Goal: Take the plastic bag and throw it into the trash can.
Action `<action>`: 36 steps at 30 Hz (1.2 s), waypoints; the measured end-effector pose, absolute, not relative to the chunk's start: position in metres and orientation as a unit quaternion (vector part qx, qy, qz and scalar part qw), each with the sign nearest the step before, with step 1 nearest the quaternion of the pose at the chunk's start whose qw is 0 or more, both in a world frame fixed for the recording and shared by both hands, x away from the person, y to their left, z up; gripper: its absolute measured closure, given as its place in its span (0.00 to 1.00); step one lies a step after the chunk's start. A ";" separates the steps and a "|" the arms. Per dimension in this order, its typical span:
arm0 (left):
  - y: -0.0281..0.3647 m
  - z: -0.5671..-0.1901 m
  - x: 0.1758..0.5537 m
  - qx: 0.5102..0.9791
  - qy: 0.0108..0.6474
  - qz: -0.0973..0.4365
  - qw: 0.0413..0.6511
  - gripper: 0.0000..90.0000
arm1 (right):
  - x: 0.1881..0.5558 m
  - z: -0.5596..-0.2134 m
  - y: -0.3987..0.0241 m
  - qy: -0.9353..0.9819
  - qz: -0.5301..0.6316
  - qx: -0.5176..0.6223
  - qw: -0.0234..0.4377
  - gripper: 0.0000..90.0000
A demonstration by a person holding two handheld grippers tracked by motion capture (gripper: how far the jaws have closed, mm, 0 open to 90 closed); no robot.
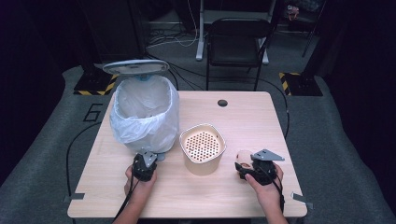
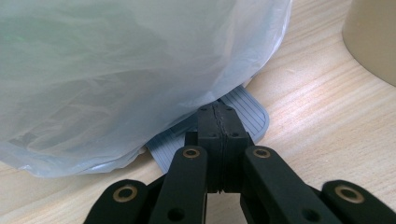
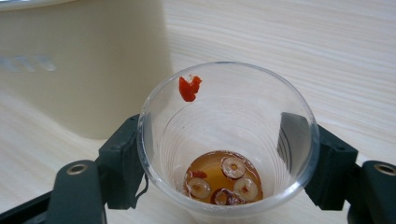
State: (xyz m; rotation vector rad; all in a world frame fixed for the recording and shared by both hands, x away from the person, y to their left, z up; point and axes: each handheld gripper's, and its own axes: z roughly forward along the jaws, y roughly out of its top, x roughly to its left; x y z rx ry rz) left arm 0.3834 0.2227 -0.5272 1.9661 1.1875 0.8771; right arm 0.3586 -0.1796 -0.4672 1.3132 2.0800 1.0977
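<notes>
My right gripper (image 3: 224, 163) is shut on a clear plastic cup (image 3: 229, 140), its jaws pressing both sides. The cup holds a little amber liquid with several round fruit slices at the bottom, and a red scrap sticks to its inner wall. In the high view this cup (image 1: 243, 158) and the right gripper (image 1: 254, 169) sit right of a cream container (image 1: 202, 148) with a perforated strainer top. My left gripper (image 2: 218, 123) is shut with nothing in it, its tips on the grey ribbed pedal (image 2: 250, 114) of a bin (image 1: 144, 112) lined with a white bag. The bin's lid (image 1: 135, 66) stands up.
The wooden table (image 1: 252, 116) has a dark round hole (image 1: 222, 102) near its far edge. A black chair (image 1: 236, 44) stands beyond the table. Cables trail over the grey floor. The cream container's wall (image 3: 84, 65) is close to the left of the cup.
</notes>
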 end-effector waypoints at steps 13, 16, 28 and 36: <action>0.223 -0.527 0.383 0.753 0.455 0.337 0.335 1.00 | 0.365 -0.471 -0.206 0.729 0.389 0.510 0.239 0.30; 0.223 -0.527 0.383 0.753 0.455 0.337 0.335 1.00 | 0.367 -0.475 -0.210 0.729 0.390 0.515 0.229 0.28; 0.223 -0.527 0.383 0.753 0.455 0.337 0.335 1.00 | 0.365 -0.470 -0.210 0.722 0.384 0.522 0.244 0.15; 0.223 -0.527 0.383 0.755 0.454 0.336 0.333 1.00 | 0.353 -0.443 -0.210 0.710 0.392 0.512 0.282 0.17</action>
